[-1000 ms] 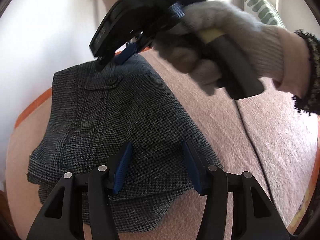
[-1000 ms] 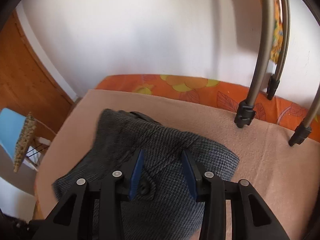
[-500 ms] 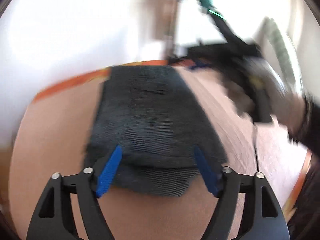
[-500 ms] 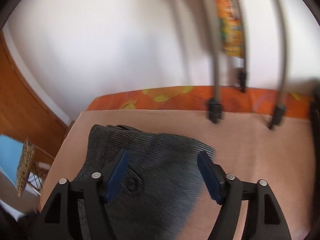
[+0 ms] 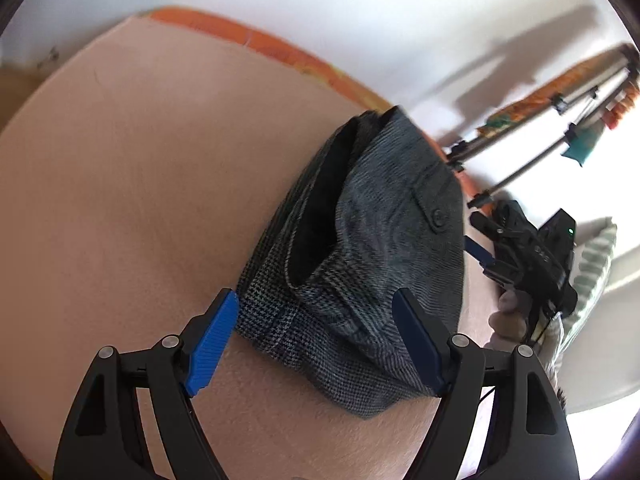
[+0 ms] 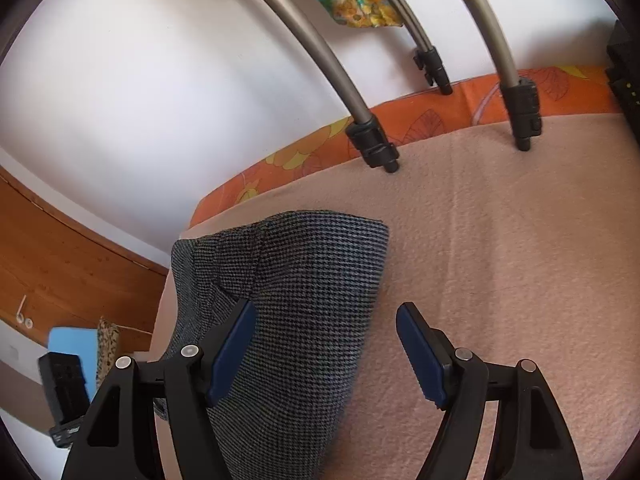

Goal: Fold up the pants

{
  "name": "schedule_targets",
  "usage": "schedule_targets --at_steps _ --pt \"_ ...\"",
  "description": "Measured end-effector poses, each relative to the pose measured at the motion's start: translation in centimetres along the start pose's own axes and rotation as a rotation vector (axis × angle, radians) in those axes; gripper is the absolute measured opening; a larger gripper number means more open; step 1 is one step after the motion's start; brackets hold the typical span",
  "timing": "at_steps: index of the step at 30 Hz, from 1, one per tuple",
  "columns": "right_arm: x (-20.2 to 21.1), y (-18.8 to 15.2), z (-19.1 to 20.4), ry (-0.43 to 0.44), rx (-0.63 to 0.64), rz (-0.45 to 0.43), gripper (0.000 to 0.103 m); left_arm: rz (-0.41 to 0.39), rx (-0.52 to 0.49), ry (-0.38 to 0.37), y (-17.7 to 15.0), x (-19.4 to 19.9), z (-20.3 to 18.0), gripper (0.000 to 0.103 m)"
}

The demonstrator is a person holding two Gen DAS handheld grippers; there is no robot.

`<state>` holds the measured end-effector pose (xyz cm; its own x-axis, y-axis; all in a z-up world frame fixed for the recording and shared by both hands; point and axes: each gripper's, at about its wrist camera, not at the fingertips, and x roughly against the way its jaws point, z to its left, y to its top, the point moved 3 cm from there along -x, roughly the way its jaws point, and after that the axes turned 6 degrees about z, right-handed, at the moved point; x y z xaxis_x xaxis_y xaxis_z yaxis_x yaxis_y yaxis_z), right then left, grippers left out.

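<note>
1. The left gripper [image 5: 316,340] stands wide, gripping nothing; the folded grey houndstooth wool pants [image 5: 372,248] lie just ahead of and between its blue pads, waistband gaping dark.
2. The right gripper [image 6: 324,344] is also spread wide and empty; the pants [image 6: 296,300] pass beneath its left pad, its right pad over bare cover.
3. The pants rest on a peach fleece blanket [image 6: 500,260] edged by an orange floral sheet [image 6: 440,120], beyond the jaws.
4. Grey tripod legs [image 6: 340,68] and a white wall [image 6: 160,80] stand behind.
5. No writing is legible.
</note>
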<state>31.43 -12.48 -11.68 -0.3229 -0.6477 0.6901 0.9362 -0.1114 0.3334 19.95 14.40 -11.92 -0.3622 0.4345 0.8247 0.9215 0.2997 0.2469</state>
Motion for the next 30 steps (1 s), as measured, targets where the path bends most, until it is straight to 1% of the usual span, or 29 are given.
schedule_targets --at_steps 2,6,7,8,12,13,15,17,18,19,21,24,25,26,27,28,29,30 --pt "-0.7 0.1 0.0 0.018 -0.013 0.007 0.076 -0.004 0.011 0.002 -0.2 0.0 -0.1 0.079" --pt "-2.7 0.3 0.3 0.024 -0.022 0.031 0.076 -0.027 0.009 0.048 0.6 -1.1 0.1 0.080" --pt "-3.1 0.2 0.3 0.029 -0.031 0.035 0.076 -0.021 0.014 0.050 0.6 -1.2 0.5 0.080" --pt "-3.1 0.1 0.3 0.031 -0.033 0.020 0.076 -0.015 0.023 0.047 0.5 -1.1 0.9 0.080" --pt "-3.3 0.3 0.1 0.060 -0.051 0.018 0.076 -0.045 0.036 0.048 -0.1 -0.3 1.6 0.080" --pt "-3.2 0.4 -0.1 0.066 -0.056 0.016 0.076 -0.048 0.036 0.040 -0.1 -0.4 1.6 0.080" --pt "-3.2 0.4 -0.2 0.073 -0.064 0.010 0.076 -0.050 0.058 0.000 -0.2 -1.0 1.9 0.081" --pt "-3.3 0.4 -0.2 0.078 -0.069 0.005 0.076 -0.031 0.090 -0.039 0.1 -1.9 2.2 0.081" --pt "-3.0 0.3 -0.2 0.081 -0.072 0.003 0.076 -0.022 0.111 -0.058 0.2 -2.3 2.5 0.084" --pt "-3.0 0.3 -0.2 0.084 -0.075 0.002 0.076 -0.053 0.124 -0.071 0.5 -2.5 2.2 0.085" --pt "-3.3 0.4 -0.2 0.095 -0.086 -0.001 0.075 -0.073 0.145 -0.081 0.7 -2.6 2.1 0.087" --pt "-3.7 0.4 -0.2 0.114 -0.097 -0.011 0.075 -0.091 0.138 -0.089 0.7 -2.9 1.7 0.087" --pt "-3.9 0.4 -0.1 0.116 -0.093 -0.015 0.073 -0.101 0.136 -0.089 0.8 -3.1 1.5 0.087" --pt "-4.1 0.4 0.0 0.112 -0.088 -0.017 0.072 -0.107 0.132 -0.087 0.9 -3.2 1.3 0.086" --pt "-4.0 0.2 0.0 0.110 -0.086 -0.017 0.068 -0.114 0.120 -0.077 1.0 -3.4 1.0 0.080" --pt "-4.1 0.2 0.1 0.110 -0.087 -0.019 0.065 -0.117 0.109 -0.062 1.2 -3.6 0.7 0.078" --pt "-4.2 0.2 0.1 0.111 -0.092 -0.022 0.062 -0.120 0.111 -0.056 1.4 -3.7 0.6 0.068" --pt "-4.3 0.2 0.0 0.114 -0.098 -0.020 0.053 -0.121 0.122 -0.056 1.6 -4.0 0.4 0.060"
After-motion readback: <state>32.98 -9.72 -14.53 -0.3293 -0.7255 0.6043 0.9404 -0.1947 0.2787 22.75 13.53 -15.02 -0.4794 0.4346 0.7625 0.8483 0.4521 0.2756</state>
